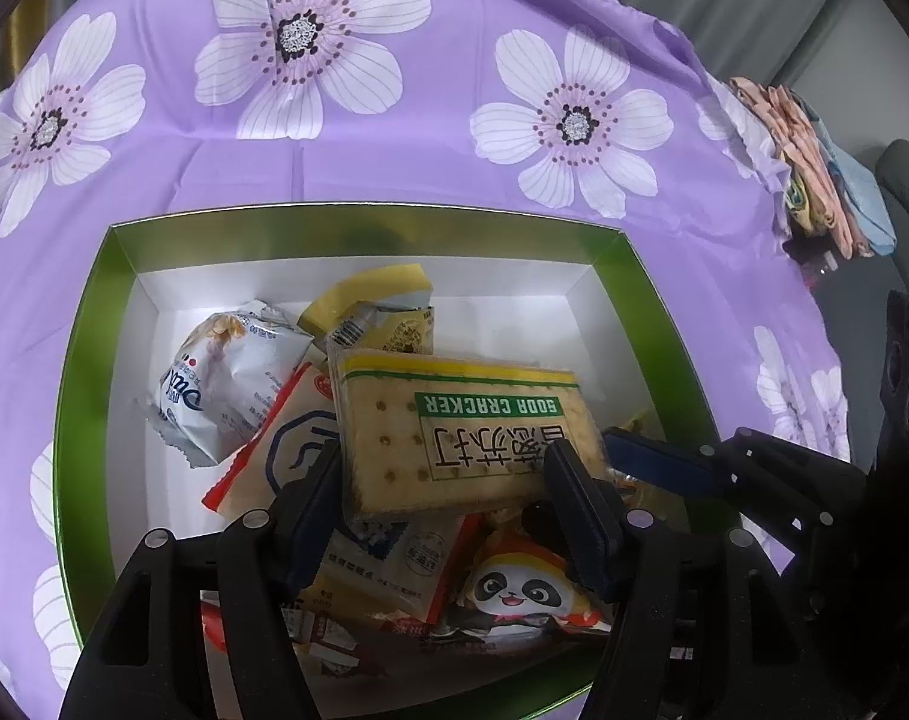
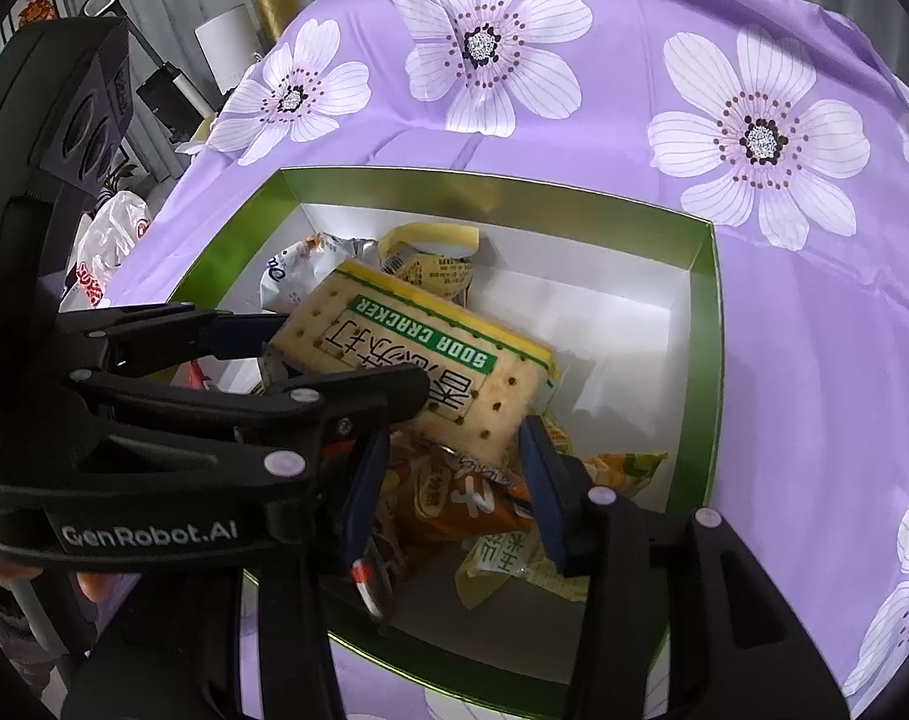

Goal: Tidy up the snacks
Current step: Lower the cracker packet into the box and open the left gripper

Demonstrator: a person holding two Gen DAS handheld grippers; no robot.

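Snacks already fill much of the green-walled box [image 1: 76,396], which sits on a purple flowered cloth [image 1: 394,168]: a crumpled white-and-blue packet [image 1: 226,384] lies toward its far left, a yellow packet [image 1: 382,306] at the back, a red-edged white packet [image 1: 280,444] below them, and a panda-printed packet [image 1: 520,588] near the front. Work appears well advanced, though no loose snack is visible on the cloth, so what remains cannot be judged beyond settling the item in hand. That item is the soda cracker pack [image 1: 460,432], a flat rectangular clear-wrapped pack with a yellow strip, a green "SODA CRACKER" band and dotted biscuit faces showing through. It is tilted above the heap inside the box, not lying flat. The left gripper [image 1: 448,510] stands about half spread with its pads against the pack's two near edges, and appears to grip it. The right gripper [image 2: 454,474], seen in the right wrist view, is partly spread over an orange packet [image 2: 454,498] and a yellow-green packet [image 2: 514,564]; its pads press on nothing visible, and the cracker pack's corner sits just above them.
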